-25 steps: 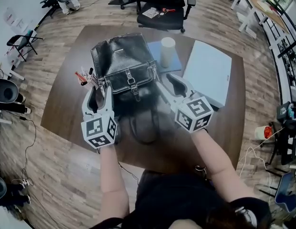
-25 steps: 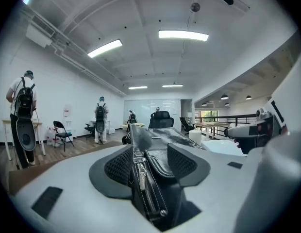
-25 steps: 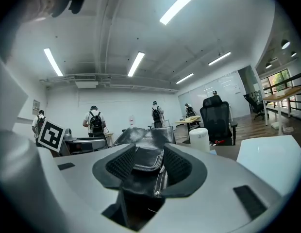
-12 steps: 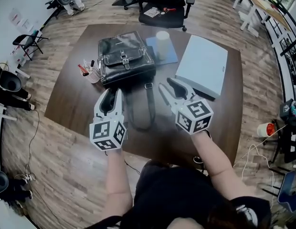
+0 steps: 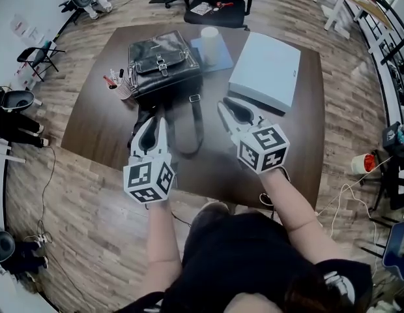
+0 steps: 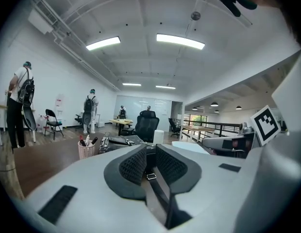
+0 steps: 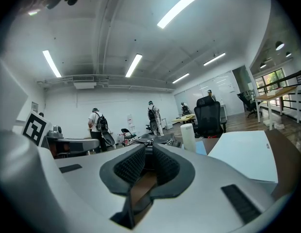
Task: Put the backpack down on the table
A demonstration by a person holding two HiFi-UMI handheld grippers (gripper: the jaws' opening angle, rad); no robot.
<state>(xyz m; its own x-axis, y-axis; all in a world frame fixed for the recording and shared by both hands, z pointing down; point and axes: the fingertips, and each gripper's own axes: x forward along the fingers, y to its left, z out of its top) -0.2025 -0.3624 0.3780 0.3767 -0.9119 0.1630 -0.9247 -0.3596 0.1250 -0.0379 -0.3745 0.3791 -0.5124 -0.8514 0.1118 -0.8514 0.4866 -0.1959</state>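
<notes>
Head view, backpack: the black backpack (image 5: 161, 67) is lying flat on the counter (image 5: 91, 126), toward its far left corner, flap and buckles facing up, so it is looking already set down.
Head view, straps: its shoulder straps (image 5: 189, 128) are trailing in a loop toward the near edge.
Head view, neighbours: a pen cup (image 5: 122, 87) is sitting just beside the backpack on the left-edge side, and a white box (image 5: 266, 70) is resting toward the far right corner.
Head view, grippers: the left gripper (image 5: 154, 120) is hovering beside the strap loop, and the right gripper (image 5: 224, 104) is hovering between the loop and the box.
Left gripper view, jaws: they have just been closing and are standing nearly together with a thin slit. A strap with a buckle is showing through the slit, lying on the counter, and the pads are not pinching it.
Right gripper view, jaws: they have also just been closing to a thin slit, holding nothing, with bare counter showing below.
Handling, judged: the glossy leather-like shell is looking soft and floppy and probably a little slick, sagging if lifted by one side, with moderate weight.
Grip points, judged: the straps close to where they are joining the body are offering the surest hold, one for each gripper.
</notes>
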